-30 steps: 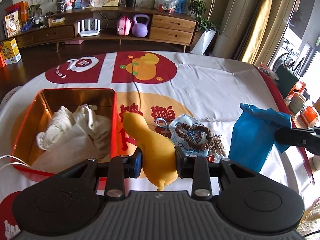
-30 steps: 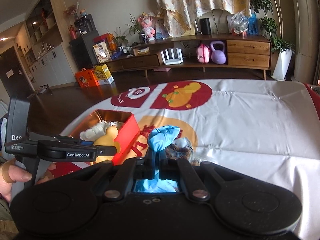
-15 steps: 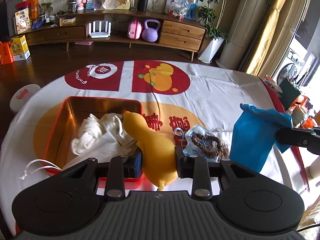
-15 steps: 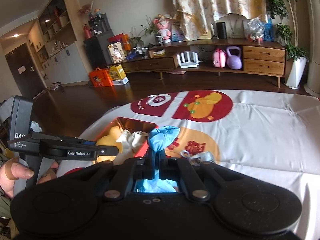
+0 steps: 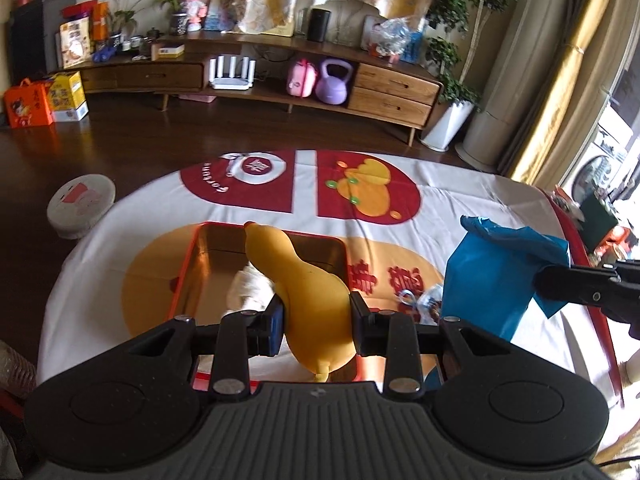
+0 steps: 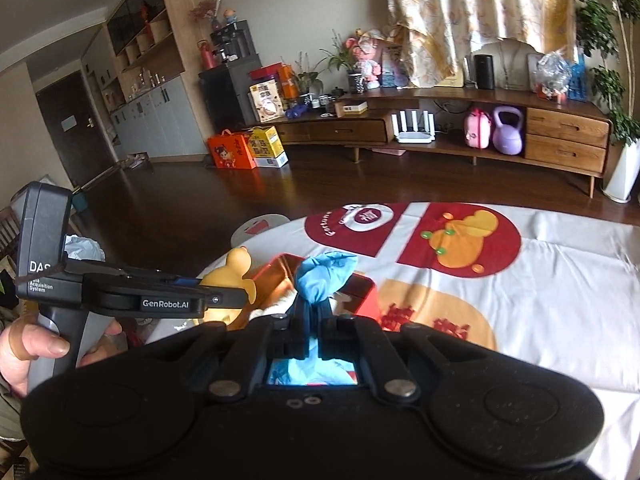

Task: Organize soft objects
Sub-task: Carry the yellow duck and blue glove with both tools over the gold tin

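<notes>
My left gripper (image 5: 316,320) is shut on a yellow gourd-shaped soft toy (image 5: 304,280) and holds it above the red tin box (image 5: 192,256). White cloth (image 5: 250,290) lies inside the box. My right gripper (image 6: 314,326) is shut on a blue plastic bag (image 6: 322,276), held above the table near the box's right side. The bag also shows in the left wrist view (image 5: 496,272), with the right gripper's finger (image 5: 576,284) on it. The toy (image 6: 236,268) and the left gripper (image 6: 216,300) show in the right wrist view, left of the red box (image 6: 356,292).
A clear packet with a bead bracelet (image 5: 426,304) lies on the table right of the box. The round table has a white, red and orange cloth (image 5: 440,208). A round white robot vacuum (image 5: 80,204) sits on the floor beyond the left edge.
Both grippers have risen. My left gripper carried the yellow toy leftward, from beside the box to over it. The blue bag stays clamped in my right gripper.
</notes>
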A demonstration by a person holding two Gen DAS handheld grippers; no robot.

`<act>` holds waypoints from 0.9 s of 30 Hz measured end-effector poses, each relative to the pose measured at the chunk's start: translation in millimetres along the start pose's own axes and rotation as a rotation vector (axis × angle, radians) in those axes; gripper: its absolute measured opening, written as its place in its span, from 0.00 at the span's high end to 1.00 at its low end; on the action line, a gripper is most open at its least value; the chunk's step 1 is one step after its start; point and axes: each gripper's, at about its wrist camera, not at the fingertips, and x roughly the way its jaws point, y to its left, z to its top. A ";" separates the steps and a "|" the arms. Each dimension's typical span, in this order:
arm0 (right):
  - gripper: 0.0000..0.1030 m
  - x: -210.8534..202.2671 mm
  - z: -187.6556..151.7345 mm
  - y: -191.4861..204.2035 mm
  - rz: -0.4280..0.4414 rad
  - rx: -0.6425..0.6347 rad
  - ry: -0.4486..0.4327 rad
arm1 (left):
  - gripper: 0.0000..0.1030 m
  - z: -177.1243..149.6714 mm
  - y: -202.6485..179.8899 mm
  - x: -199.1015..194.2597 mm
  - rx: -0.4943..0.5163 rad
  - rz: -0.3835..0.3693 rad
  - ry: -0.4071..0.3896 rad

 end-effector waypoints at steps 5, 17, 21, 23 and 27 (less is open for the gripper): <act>0.97 19.5 7.3 14.2 0.008 -0.025 0.009 | 0.69 4.0 25.3 3.1 -0.072 0.017 0.006; 0.97 69.5 16.1 26.1 0.017 -0.029 0.040 | 0.69 12.0 65.8 35.9 -0.149 0.071 0.008; 0.97 85.8 15.1 24.9 0.018 -0.028 0.066 | 0.69 11.7 70.6 50.1 -0.142 0.075 0.014; 0.97 92.9 12.4 23.7 0.020 -0.025 0.080 | 0.69 11.7 72.6 57.2 -0.145 0.079 0.017; 0.97 107.9 4.0 19.8 0.025 -0.016 0.118 | 0.69 11.3 72.5 72.4 -0.136 0.084 0.032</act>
